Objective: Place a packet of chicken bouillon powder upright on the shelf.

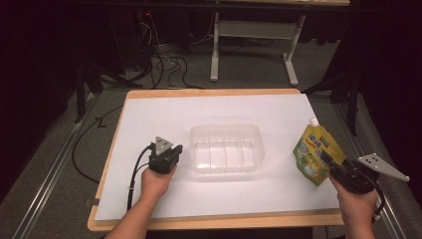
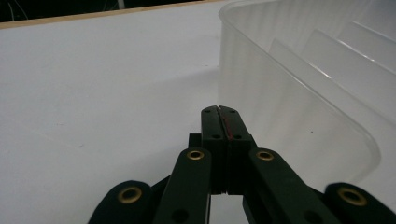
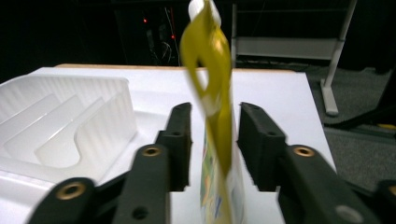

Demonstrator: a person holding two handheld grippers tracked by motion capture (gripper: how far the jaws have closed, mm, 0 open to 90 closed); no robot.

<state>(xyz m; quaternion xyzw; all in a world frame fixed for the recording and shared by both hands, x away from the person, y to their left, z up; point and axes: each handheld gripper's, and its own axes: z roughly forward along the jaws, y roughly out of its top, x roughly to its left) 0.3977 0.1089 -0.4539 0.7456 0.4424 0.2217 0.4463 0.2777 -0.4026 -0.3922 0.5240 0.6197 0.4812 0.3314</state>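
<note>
Two tools are at work over one white-topped bench (image 1: 149,107). The largest item on it is a clear plastic bin (image 1: 226,148) with ribbed dividers, sitting mid-bench and holding nothing that you can see. To its right, near the bench edge, a yellow-green spouted pouch (image 1: 313,154) stands upright with its white cap on top.

Your right tool (image 1: 332,165) is at the pouch. In the right gripper view its jaws stand open on either side of the pouch (image 3: 217,116), with a gap on each side, so no grip is made yet. Your left tool (image 1: 171,152) rests just beside the bin's left wall; in the left gripper view its jaws are pressed together on nothing (image 2: 223,122).

Progress, as a judgement: early. The pouch is still on the bench, outside the bin. Left to do: close on the pouch, lift it, carry it across, set it in the bin.

View differences: the high view gives the layout and the pouch's printed face. The right gripper view gives the pouch edge-on and the jaw gaps. The left gripper view shows the bin wall (image 2: 261,88) close at hand.
</note>
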